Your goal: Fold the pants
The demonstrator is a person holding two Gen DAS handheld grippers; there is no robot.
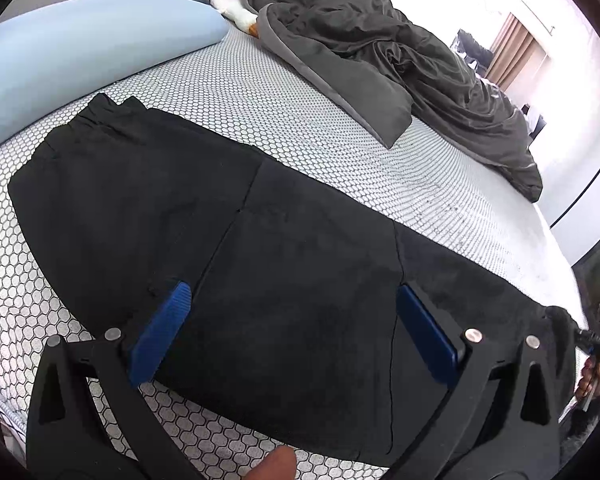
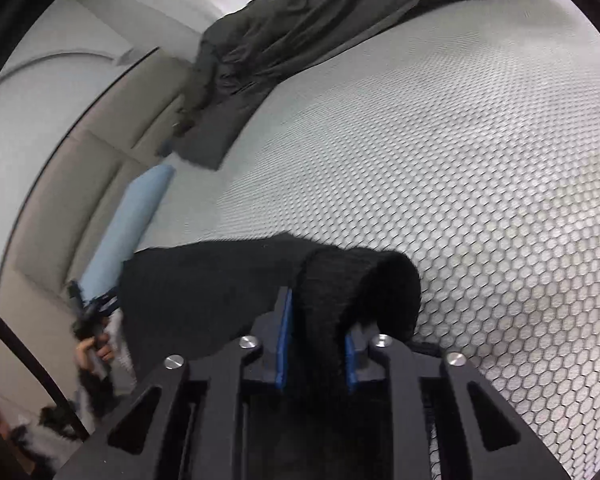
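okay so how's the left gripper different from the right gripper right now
The left gripper has its jaws spread wide, while the right gripper is closed tight. The left gripper holds nothing and just hovers over the black pants lying flat on the bed; the right gripper pinches a bunched end of the pants and has it raised off the bed. Both have blue pads on black fingers and point downward at an angle.

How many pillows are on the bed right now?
1 in view: a light blue pillow lies at the head of the bed, just beyond the waistband end of the pants. The dark blanket may hide another.
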